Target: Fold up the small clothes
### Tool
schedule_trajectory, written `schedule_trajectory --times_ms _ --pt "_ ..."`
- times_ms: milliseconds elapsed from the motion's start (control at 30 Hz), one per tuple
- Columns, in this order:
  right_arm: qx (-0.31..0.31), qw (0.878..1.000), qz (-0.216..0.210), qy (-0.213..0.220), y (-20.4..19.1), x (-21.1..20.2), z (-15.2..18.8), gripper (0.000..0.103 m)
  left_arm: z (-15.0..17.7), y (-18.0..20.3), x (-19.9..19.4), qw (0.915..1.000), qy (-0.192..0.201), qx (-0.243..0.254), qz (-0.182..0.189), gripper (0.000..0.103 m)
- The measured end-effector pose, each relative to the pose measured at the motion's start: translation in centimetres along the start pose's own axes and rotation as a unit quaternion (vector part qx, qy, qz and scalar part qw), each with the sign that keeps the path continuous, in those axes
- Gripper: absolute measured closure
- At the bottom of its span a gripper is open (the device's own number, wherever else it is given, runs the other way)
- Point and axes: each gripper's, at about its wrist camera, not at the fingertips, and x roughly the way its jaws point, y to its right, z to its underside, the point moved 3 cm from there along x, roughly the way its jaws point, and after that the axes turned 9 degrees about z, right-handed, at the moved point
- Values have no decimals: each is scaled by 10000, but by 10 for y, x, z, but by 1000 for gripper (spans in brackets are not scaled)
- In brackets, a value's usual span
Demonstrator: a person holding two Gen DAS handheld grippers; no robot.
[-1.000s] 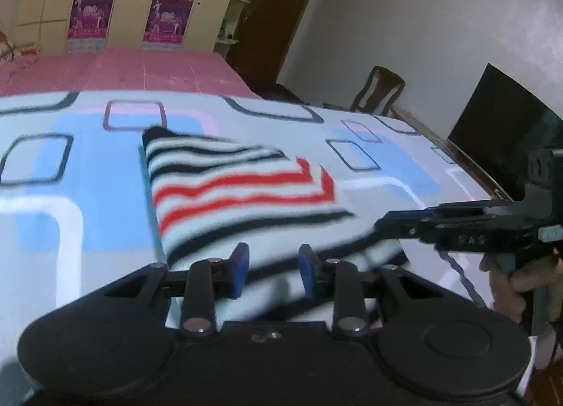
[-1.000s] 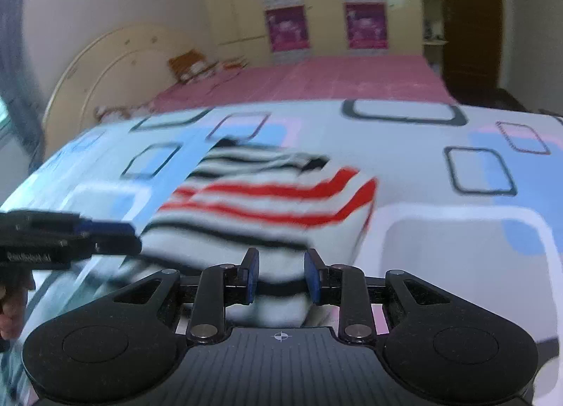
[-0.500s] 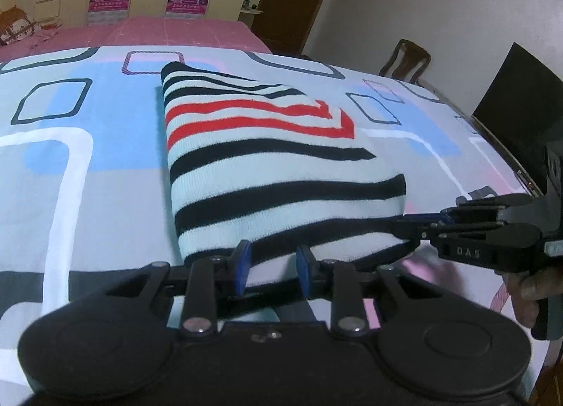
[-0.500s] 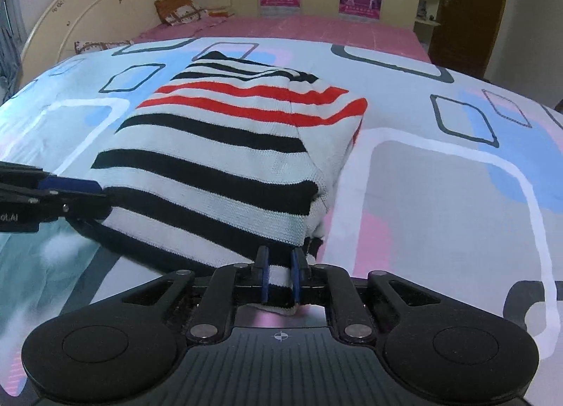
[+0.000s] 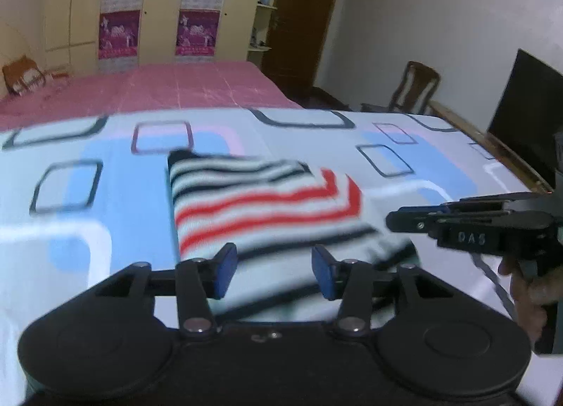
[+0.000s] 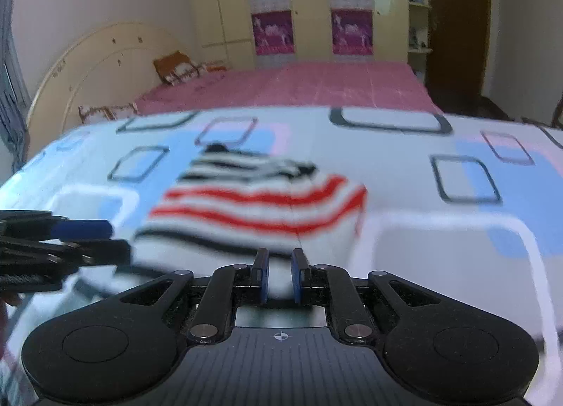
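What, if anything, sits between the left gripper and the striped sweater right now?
Nothing visible does. The left gripper is open just before the near edge of the striped sweater, which lies folded on the patterned bedsheet. The right gripper is off to the side, not in the path.

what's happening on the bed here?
A person holds tongs in each hand over a folded white knit sweater with black and red stripes, lying on a bedsheet patterned with blue, pink and white rounded rectangles. The left tongs are wide open. The right tongs show a narrow gap with nothing gripped. Both views are motion-blurred.
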Motion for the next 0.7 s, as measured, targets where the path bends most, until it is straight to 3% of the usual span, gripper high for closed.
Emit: schedule_trajectory --times_ms 133,200,267,333,467,500,533,567,600,700 --pt "122 9997 -185 -129 -11 40 -17 92 -12 -9 39 9994 -245 -215 103 58" --pt "-43 9991 -214 -374 -16 60 -10 92 -1 -12 61 9977 -637 -207 68 57" --pt "-203 9970 -200 -722 -17 81 8 92 9 -13 68 9981 -594 -171 -6 57" --pt "-441 9981 -194 -387 -21 78 18 92 11 -11 65 9981 -594 -155 -62 57" --pt "-346 9982 -237 -424 -17 74 11 91 7 -6 57 9981 -584 -13 -214 55" --pt "-84 9989 -313 -344 -9 66 7 91 4 -5 51 9981 -555 28 -263 41" --pt "165 9990 -347 -222 2 57 4 76 3 -4 44 9980 -498 91 -385 29" --pt "444 9984 -328 -99 16 48 2 31 3 -5 38 9975 -438 147 -529 12" --pt "796 9964 -278 44 35 42 1 18 3 -8 34 9970 -421 174 -623 11" --pt "1480 9877 -445 -251 83 46 2 19 5 -21 35 9956 -622 9 -701 14"
